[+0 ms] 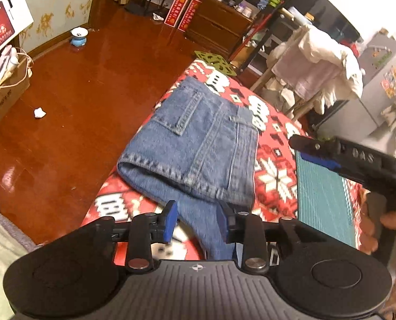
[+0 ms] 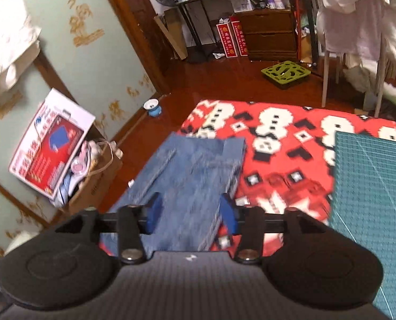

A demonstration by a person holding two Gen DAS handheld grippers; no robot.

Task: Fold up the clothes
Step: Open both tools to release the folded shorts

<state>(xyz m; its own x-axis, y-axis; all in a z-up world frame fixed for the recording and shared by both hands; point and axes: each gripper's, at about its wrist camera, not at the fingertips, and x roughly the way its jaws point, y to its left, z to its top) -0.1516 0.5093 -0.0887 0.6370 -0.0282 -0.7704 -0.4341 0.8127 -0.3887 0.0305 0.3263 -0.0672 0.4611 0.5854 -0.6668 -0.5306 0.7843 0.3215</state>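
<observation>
A pair of blue jeans (image 1: 198, 138) lies folded on a red and white patterned blanket (image 1: 275, 176), with one leg trailing toward the camera. My left gripper (image 1: 198, 221) is open just over that trailing leg, and denim shows between its blue pads. The right gripper (image 1: 318, 152) is off to the right above the blanket, with a hand (image 1: 392, 224) holding it. In the right wrist view the jeans (image 2: 195, 170) look blurred and run under my right gripper (image 2: 191, 213), which is open above the denim.
A green cutting mat (image 2: 374, 186) lies on the blanket right of the jeans. The blanket's left edge drops to a glossy wooden floor (image 1: 78, 106). A cardboard box (image 2: 96, 189), a small blue bowl (image 2: 153, 108), a green tray (image 2: 286, 73) and a chair draped in white cloth (image 2: 358, 21) stand around.
</observation>
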